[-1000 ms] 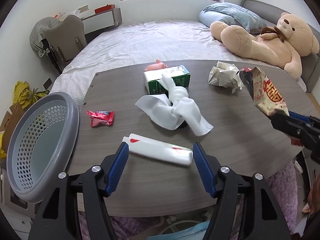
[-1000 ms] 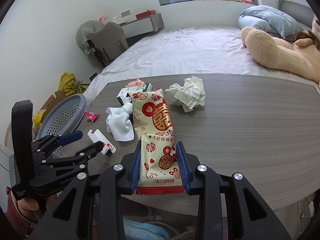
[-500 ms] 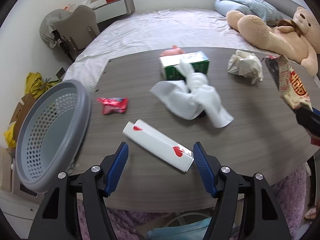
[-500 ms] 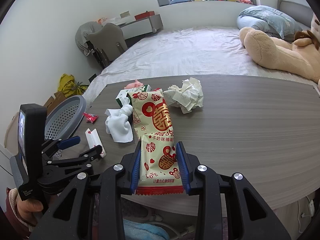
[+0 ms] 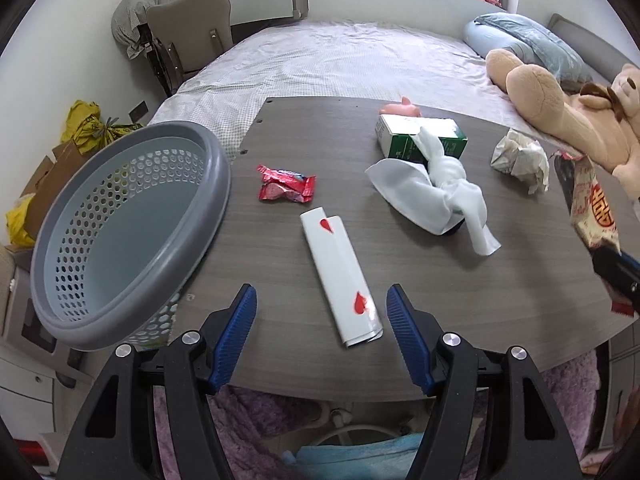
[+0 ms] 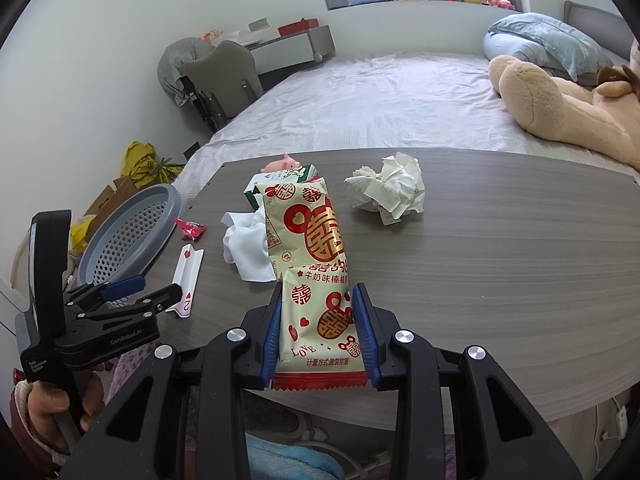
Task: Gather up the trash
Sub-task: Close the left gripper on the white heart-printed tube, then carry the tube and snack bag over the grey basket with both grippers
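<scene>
My right gripper (image 6: 318,300) is shut on a cream and red snack wrapper (image 6: 314,256), held above the table's near edge. My left gripper (image 5: 320,304) is open, its blue pads on either side of the near end of a white folded card with red hearts (image 5: 340,272) that lies on the table; the pads do not touch it. A red candy wrapper (image 5: 286,189), a white cloth (image 5: 436,196), a green and white carton (image 5: 420,142) and a crumpled paper ball (image 5: 520,158) also lie on the table. A grey perforated basket (image 5: 120,232) stands at the table's left edge.
A pink toy (image 5: 402,109) sits behind the carton. Beyond the dark wood table (image 6: 500,272) is a bed with a large teddy bear (image 6: 560,108). A chair (image 5: 188,36) and yellow bags (image 5: 94,126) are to the left. A person's hand (image 6: 44,408) grips the left tool.
The left gripper swung left and rolled, so the white card now points lengthwise away from it and the basket sits closer. The right gripper and its wrapper stayed still.
</scene>
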The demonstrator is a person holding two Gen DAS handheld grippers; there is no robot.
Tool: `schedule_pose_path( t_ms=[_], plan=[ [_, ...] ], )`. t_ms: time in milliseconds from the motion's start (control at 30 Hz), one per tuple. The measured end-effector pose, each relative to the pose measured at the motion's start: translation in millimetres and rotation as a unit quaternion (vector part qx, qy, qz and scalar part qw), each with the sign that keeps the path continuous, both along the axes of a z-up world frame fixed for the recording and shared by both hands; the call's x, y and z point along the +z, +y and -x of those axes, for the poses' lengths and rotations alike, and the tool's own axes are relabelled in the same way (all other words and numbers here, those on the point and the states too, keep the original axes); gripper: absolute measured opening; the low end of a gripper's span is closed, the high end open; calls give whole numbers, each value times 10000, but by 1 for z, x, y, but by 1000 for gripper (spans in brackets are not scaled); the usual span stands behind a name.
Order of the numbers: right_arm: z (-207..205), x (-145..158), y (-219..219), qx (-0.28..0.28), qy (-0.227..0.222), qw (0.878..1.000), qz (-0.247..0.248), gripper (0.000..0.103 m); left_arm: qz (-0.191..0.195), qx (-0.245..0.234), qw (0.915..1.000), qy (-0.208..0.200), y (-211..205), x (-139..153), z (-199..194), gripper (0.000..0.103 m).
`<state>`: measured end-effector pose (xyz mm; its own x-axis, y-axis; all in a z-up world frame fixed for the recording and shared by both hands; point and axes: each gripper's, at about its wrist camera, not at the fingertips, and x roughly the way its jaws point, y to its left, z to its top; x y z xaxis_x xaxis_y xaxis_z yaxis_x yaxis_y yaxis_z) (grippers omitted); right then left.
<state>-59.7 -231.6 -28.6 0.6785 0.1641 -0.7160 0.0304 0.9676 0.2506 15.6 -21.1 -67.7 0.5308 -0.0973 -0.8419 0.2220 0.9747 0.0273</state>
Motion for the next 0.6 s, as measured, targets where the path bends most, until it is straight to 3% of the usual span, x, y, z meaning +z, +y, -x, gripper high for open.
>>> schedule_pose_path(
  t_ms=[300, 400, 433, 600],
  plan=[
    [-1, 2, 0, -19, -11, 10000, 14, 33, 116, 88, 9997, 175, -3, -10, -8, 61],
    [-2, 2, 1, -19, -5, 10000, 13, 33, 63, 75, 9996, 268, -5, -14, -9, 44],
    [-2, 2, 1, -13, -6, 10000, 14, 33, 40, 70, 9996, 271, -6, -15, -8, 44],
    [-3, 2, 2, -1, -1, 10000, 37, 33, 92, -10, 9996, 266, -7, -15, -8, 22]
  ],
)
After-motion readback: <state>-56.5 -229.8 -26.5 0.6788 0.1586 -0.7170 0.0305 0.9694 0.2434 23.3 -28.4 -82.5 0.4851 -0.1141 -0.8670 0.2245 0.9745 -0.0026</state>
